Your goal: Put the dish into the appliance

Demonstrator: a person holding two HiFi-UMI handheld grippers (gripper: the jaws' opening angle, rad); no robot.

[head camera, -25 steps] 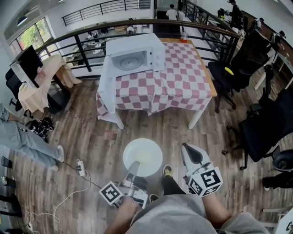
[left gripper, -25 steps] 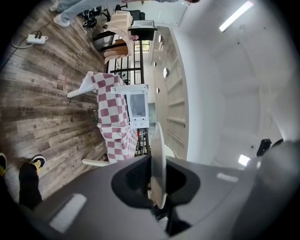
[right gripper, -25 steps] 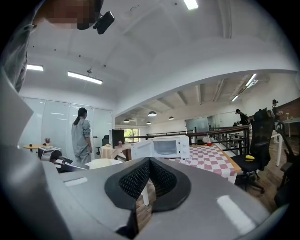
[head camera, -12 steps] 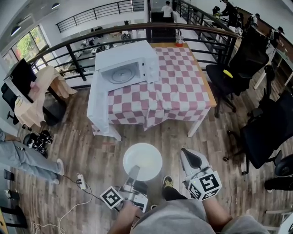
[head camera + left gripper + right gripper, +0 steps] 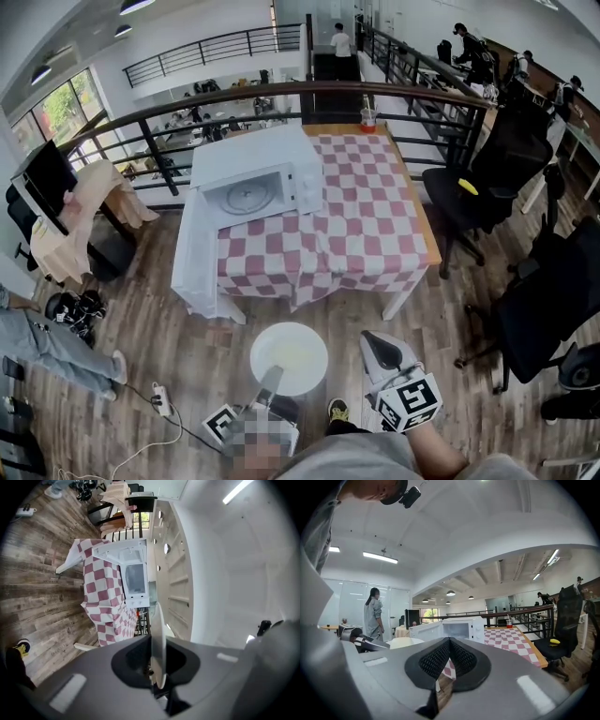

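The left tongs [image 5: 271, 375] are holding the dish [image 5: 289, 358] by its near rim. The right tongs [image 5: 380, 348] are closed and empty. Next, the dish is probably going to the far open microwave [image 5: 253, 192].

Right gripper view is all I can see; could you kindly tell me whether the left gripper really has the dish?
Observer: Yes, the left gripper is shut on the rim of the white dish, which sits edge-on between its jaws.
Operator: Thank you. Is anything inside the microwave?
Observer: The head view shows only the round turntable in the open microwave.
Operator: And what lies on the way there?
Observer: Only wooden floor shows between the dish and the checkered table.
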